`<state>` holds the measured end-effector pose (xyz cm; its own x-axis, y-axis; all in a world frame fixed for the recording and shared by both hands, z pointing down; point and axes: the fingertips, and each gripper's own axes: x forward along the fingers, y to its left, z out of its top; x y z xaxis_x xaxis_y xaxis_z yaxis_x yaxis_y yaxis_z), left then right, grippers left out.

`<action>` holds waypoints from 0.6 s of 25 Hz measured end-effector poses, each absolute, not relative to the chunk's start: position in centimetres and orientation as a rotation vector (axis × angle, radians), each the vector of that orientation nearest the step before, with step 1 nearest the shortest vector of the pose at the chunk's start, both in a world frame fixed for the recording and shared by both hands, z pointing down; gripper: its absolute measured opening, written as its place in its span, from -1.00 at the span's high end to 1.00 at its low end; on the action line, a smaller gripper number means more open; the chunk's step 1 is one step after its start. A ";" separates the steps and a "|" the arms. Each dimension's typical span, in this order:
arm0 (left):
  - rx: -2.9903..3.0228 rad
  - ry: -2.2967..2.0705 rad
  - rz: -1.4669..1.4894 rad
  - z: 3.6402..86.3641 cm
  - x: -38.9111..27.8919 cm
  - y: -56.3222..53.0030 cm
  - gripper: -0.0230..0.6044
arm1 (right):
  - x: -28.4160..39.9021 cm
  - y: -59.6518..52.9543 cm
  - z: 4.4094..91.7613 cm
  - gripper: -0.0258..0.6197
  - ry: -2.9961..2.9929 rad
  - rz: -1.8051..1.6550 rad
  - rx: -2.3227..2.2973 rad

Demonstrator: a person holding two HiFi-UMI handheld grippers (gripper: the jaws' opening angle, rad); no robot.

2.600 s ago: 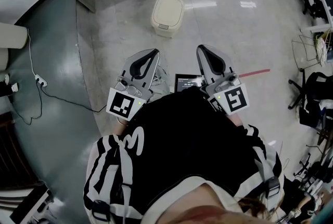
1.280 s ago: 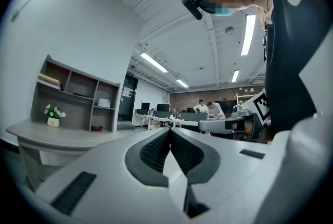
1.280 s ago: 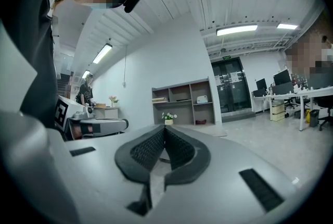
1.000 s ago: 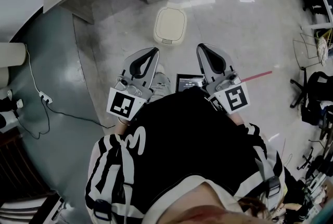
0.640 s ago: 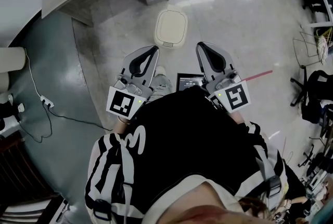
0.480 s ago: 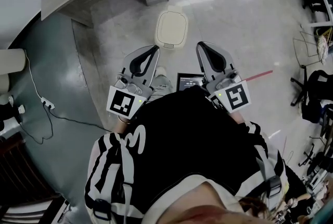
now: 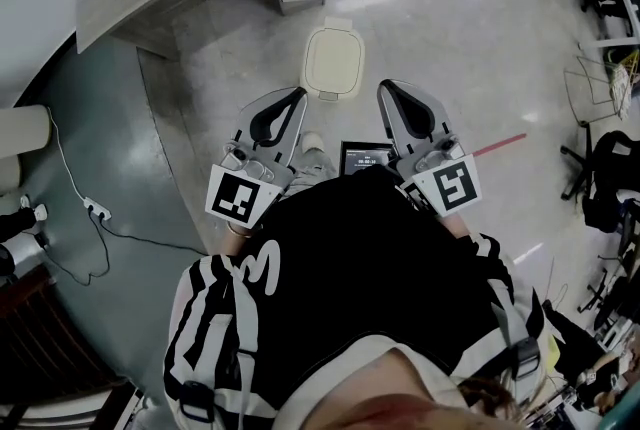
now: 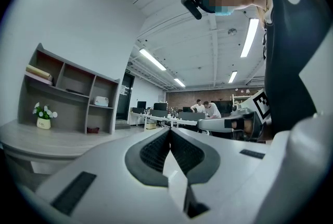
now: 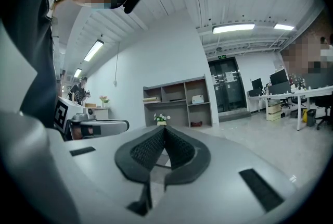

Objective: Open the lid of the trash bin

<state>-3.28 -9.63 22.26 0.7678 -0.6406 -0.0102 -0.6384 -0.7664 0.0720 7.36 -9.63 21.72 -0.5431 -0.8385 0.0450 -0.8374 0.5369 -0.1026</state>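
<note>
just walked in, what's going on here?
A person stands holding a gripper in each hand, close in front of the body. The left gripper and right gripper both have their jaws together with nothing between them. The cream trash bin sits on the floor just ahead of them, lid down, and neither gripper touches it. Opening hasn't started yet.

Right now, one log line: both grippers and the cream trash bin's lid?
phase: pre-contact | left gripper: shut, empty | right gripper: shut, empty | cream plastic trash bin: on floor ahead, closed, untouched
</note>
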 end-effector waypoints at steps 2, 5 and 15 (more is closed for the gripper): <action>2.892 -1.044 -0.050 22.2 -3.6 -10.3 0.90 | 7.1 -10.3 21.7 0.90 2.744 -0.181 -1.503; 2.891 -1.036 -0.045 22.4 -3.9 -11.2 0.90 | 6.8 -11.1 21.8 0.90 2.737 -0.184 -1.513; 2.897 -0.985 -0.037 23.0 -4.6 -13.8 0.90 | 6.2 -13.3 22.3 0.90 2.716 -0.186 -1.564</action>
